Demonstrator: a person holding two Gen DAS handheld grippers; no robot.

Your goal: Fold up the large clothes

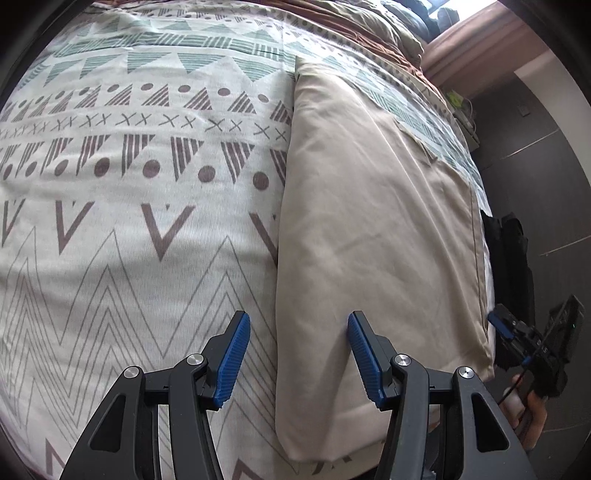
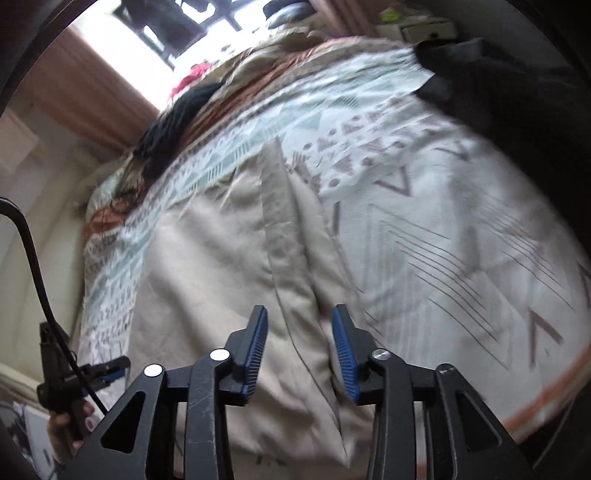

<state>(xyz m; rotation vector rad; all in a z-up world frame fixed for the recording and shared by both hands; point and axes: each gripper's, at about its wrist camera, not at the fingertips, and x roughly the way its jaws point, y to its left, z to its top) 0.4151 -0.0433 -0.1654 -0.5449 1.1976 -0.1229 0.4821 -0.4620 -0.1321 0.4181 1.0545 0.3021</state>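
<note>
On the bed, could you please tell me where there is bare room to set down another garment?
The widest bare stretch of the patterned bedspread lies beside the folded beige garment, on its folded-edge side. Crowded: the strip between garment and bed edge, and the far end, where rumpled brown bedding is piled.

Left gripper [image 1: 297, 354]: jaws apart, nothing between pads | beige garment [image 1: 373, 229]: folded lengthwise, flat on patterned bedspread [image 1: 129, 206], left fold edge under jaw gap | right gripper [image 1: 517, 332]: beside garment's right edge, hand-held
</note>
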